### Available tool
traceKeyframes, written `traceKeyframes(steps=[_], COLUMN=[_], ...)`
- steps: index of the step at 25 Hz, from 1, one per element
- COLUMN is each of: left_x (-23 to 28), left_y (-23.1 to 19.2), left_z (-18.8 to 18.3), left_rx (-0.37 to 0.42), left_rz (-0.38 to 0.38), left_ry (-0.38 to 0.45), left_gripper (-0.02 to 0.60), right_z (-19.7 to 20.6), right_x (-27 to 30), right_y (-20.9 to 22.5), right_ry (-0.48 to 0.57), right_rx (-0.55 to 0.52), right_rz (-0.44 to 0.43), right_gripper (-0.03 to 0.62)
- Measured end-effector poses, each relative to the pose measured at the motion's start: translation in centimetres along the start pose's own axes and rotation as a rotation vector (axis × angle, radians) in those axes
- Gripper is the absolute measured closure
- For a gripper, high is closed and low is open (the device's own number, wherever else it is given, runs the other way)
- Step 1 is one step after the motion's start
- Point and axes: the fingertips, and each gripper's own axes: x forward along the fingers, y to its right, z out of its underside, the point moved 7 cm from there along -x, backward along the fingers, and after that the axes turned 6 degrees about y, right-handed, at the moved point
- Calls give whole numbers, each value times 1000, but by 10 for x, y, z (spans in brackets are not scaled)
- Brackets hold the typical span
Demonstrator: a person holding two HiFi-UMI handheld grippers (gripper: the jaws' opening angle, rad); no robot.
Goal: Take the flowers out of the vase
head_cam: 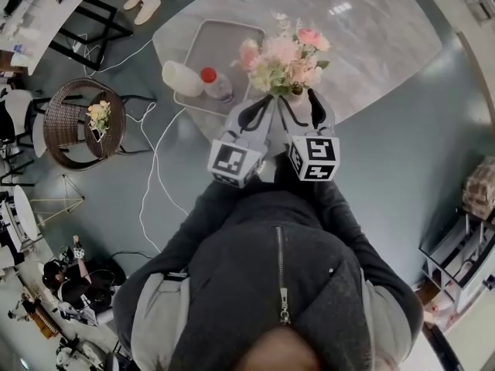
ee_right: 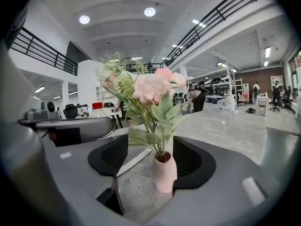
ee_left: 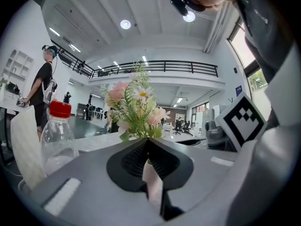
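A bunch of pink and white flowers (head_cam: 285,56) stands in a small pink vase (ee_right: 164,172) near the front edge of the round marble table (head_cam: 379,37). My right gripper (ee_right: 153,160) is open. Its black pads flank the vase, which sits close to the right pad without being pressed. The flowers (ee_right: 146,91) rise above the jaws. My left gripper (ee_left: 149,154) is just left of the vase, level with the table. Its jaws are together, with only a thin pink strip showing between them. The flowers (ee_left: 136,109) show above it. In the head view, both grippers (head_cam: 272,100) (head_cam: 302,105) point at the vase (head_cam: 297,93).
A grey tray (head_cam: 203,41) left of the flowers holds a clear bottle with a red cap (head_cam: 216,85) (ee_left: 59,135) and a white container (head_cam: 182,78). A wicker chair (head_cam: 77,122) with another bouquet and loose cables are on the floor at the left. A person (ee_left: 44,86) stands far off.
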Motion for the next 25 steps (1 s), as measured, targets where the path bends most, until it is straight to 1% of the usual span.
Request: traceKeyframes(steps=[2, 7, 13, 19, 21, 25], left_x=[0, -4, -5, -6, -7, -9], left_y=[0, -9, -2, -6, -8, -7], left_z=[2, 3, 0, 2, 3, 0], left_rx=[-1, 1, -6, 5, 8, 10], left_rz=[-19, -73, -117, -147, -155, -159], left_ry=[-5, -5, 4, 1, 4, 6], left_gripper=[572, 572, 572, 572, 572, 572], right_z=[1, 5, 5, 7, 7, 6], right_x=[7, 23, 34, 43, 45, 44], right_y=[4, 7, 9, 9, 8, 8], right_ry=[-9, -36, -64, -78, -74, -66], right_rx=[-1, -1, -21, -46, -57, -79], right_rz=[-14, -53, -107, -121, -116, -90], right_gripper=[284, 261, 261, 263, 284, 361])
